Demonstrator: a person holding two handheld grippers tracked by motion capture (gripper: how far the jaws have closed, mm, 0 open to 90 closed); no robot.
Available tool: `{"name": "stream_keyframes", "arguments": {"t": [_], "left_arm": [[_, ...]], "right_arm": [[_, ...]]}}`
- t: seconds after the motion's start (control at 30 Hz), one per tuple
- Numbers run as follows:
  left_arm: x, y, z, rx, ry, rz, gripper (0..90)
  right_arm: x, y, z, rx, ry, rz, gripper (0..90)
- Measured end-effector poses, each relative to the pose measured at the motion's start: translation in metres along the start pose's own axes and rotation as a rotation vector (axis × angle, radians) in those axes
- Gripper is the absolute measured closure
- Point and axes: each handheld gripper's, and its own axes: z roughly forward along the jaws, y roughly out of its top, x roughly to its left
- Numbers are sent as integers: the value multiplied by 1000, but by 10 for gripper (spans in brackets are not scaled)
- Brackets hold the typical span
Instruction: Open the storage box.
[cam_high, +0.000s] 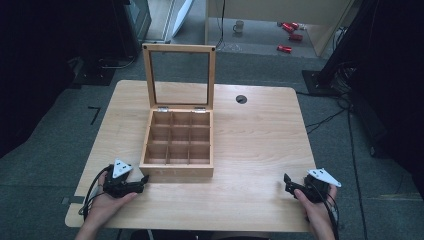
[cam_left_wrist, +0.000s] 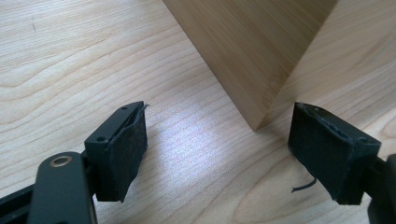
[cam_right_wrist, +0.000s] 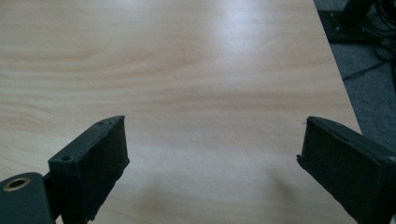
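Note:
A wooden box (cam_high: 176, 170) with a grid of several empty compartments stands on the table (cam_high: 255, 150), left of its middle. Its glass-paned lid (cam_high: 179, 77) is up and upright at the back. My left gripper (cam_high: 143, 181) rests on the table just off the box's near left corner and is open. In the left gripper view that box corner (cam_left_wrist: 254, 51) stands just beyond the open gripper (cam_left_wrist: 217, 140), with nothing between the jaws. My right gripper (cam_high: 287, 181) lies near the front right edge, open and pointing left. In the right gripper view bare tabletop (cam_right_wrist: 187, 70) lies ahead of the gripper (cam_right_wrist: 212, 149).
A round cable hole (cam_high: 241, 99) sits in the table behind the box to the right. On the floor beyond are a mug (cam_high: 239, 26), red cans (cam_high: 289, 30) and a dark stand base (cam_high: 320, 80) at the right.

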Motion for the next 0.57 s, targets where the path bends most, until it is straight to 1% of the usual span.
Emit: {"name": "stream_keyframes", "arguments": {"t": [0.03,0.07,0.1,0.2,0.23,0.3,0.43,0.57], "left_arm": [[0,0,0,0,0,0,202],[0,0,0,0,1,0,202],[0,0,0,0,1,0,202],[0,0,0,0,1,0,202],[0,0,0,0,1,0,202],[0,0,0,0,0,0,203],[1,0,0,0,-1,2,203],[1,0,0,1,-3,2,204]], "right_arm": [[-2,-3,-1,16,-9,-2,69],[-2,-3,-1,16,-9,-2,69],[-6,-8,-2,42,-16,-9,69],[-9,-14,-2,77,-34,-14,68],[-9,-15,-2,79,-31,-18,68],[-6,-15,-1,88,-28,-44,67],[-5,-15,-1,88,-21,-51,65],[-4,-15,-1,90,-27,-41,64]]}}
